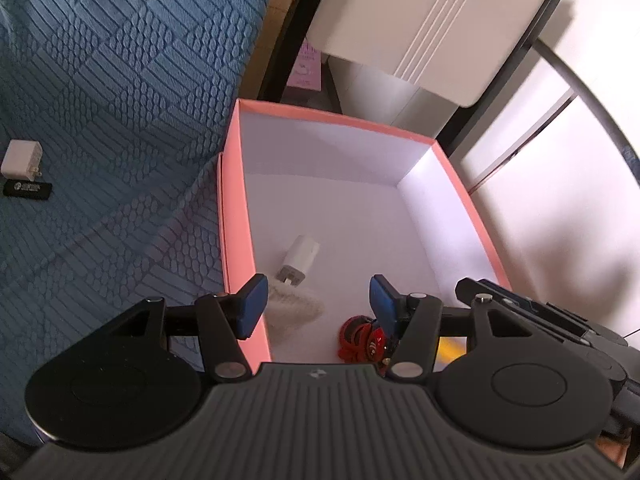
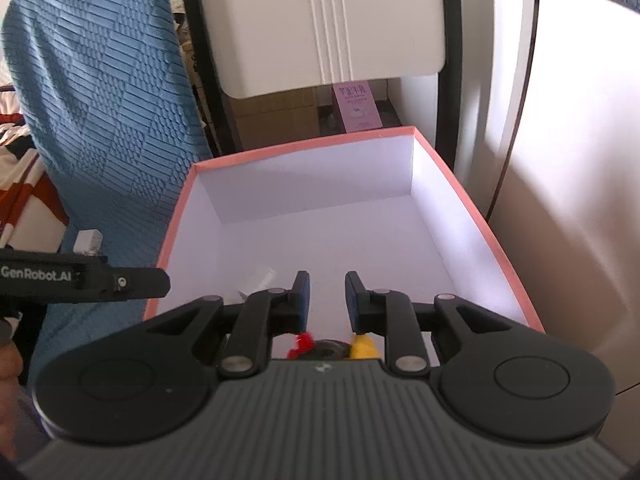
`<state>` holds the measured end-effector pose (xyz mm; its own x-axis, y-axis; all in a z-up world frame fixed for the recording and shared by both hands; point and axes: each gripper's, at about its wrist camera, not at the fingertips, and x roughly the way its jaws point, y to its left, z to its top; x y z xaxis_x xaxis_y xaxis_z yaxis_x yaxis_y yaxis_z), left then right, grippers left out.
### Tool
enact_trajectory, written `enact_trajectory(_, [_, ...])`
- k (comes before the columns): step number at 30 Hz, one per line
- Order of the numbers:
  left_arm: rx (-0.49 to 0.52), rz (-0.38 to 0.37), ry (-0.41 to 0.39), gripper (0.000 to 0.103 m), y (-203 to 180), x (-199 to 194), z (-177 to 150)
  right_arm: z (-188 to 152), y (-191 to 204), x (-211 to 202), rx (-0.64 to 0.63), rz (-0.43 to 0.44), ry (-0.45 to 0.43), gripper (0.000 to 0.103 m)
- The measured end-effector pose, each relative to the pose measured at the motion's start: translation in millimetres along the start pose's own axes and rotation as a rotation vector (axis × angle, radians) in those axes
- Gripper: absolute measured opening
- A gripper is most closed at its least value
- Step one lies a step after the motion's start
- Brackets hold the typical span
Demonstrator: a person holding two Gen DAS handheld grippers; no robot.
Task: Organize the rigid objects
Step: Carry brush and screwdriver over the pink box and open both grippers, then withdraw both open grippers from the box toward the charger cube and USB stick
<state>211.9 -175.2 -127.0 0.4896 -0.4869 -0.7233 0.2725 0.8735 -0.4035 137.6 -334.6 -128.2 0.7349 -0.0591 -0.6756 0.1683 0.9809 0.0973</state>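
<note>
Landmark: one pink box (image 1: 236,216), open-topped, white inside, set against the blue textured bedspread (image 1: 112,80).

Left of the box, on the bedspread: one white charger (image 1: 21,160), prongs toward the box, and one flat black device (image 1: 27,191) just below it, the two touching or nearly so. Both lie well apart from the box wall. In the right wrist view only the white charger (image 2: 88,242) shows, partly behind the other tool's black arm.

Inside the box, near its left wall: one white plug adapter (image 1: 300,258), prongs toward the camera; just below it one pale fuzzy item (image 1: 294,306), identity unclear. Toward the box's near middle: one red toy (image 1: 362,338), partly hidden by the claw finger. One yellow item (image 2: 364,346) lies beside red bits at the near edge in the right wrist view; too hidden to identify.

Left claw (image 1: 316,304): jaws parted, one blue pad over the left box wall, the other above the red toy; nothing between the pads.

Right claw (image 2: 327,300): over the box's near end, jaws narrowly apart with a clear gap, nothing gripped.

Behind the box: one white chair back (image 2: 320,20) on a dark frame, one pink printed carton (image 2: 356,106).

Right of the box: white cabinet panels (image 2: 580,160).
</note>
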Motion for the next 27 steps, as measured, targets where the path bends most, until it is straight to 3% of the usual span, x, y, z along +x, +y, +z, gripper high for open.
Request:
enact_trajectory(17, [0.036,0.078,-0.307,0.062,25,-106,-17,-8,78,-52,-0.135,0.17,-0.149,0.023])
enact_trajectory(27, [0.026,0.156,-0.381,0.062,64,-146,-50,-24,113,-66,-0.172,0.233,-0.149,0.023])
